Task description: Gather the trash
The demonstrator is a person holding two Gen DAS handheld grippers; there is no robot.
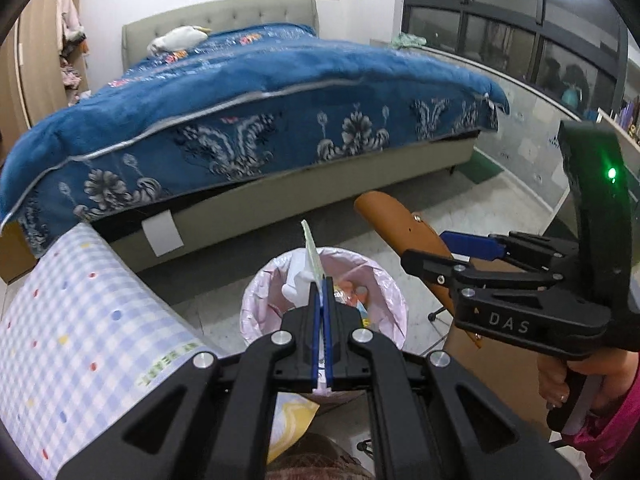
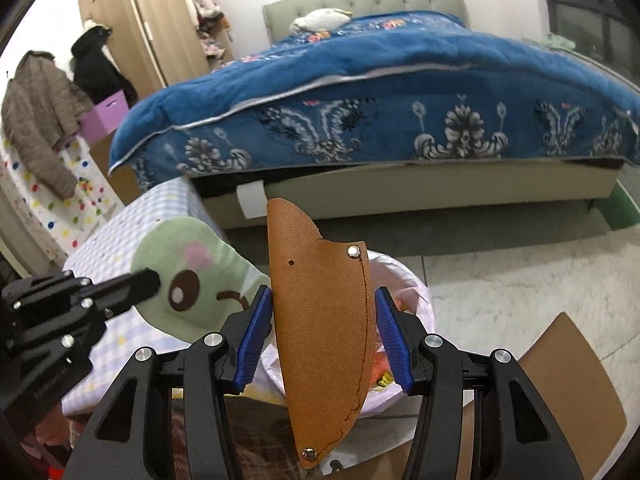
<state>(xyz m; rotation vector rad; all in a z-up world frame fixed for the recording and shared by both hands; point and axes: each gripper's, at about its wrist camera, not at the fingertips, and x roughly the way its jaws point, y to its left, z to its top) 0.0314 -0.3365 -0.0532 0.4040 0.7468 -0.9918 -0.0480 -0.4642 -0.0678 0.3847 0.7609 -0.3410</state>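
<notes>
A trash bin (image 1: 256, 312) lined with a pink bag stands on the floor, with several wrappers inside; it also shows in the right wrist view (image 2: 416, 292). My left gripper (image 1: 322, 280) is shut on a thin green-and-white flat packet (image 1: 311, 248), held edge-on above the bin's mouth. My right gripper (image 2: 322, 312) holds a brown leather sheath (image 2: 320, 320) between its blue pads (image 2: 256, 320), over the bin; the pads look a little apart from the sheath's edges. The sheath also shows in the left wrist view (image 1: 400, 228).
A bed with a blue floral blanket (image 1: 256, 92) fills the background. A table with a checked cloth (image 1: 72, 320) lies to the left, with a green plush cushion (image 2: 192, 276) on it. A cardboard piece (image 2: 576, 392) lies at the right. Windows (image 1: 520, 20) line the right wall.
</notes>
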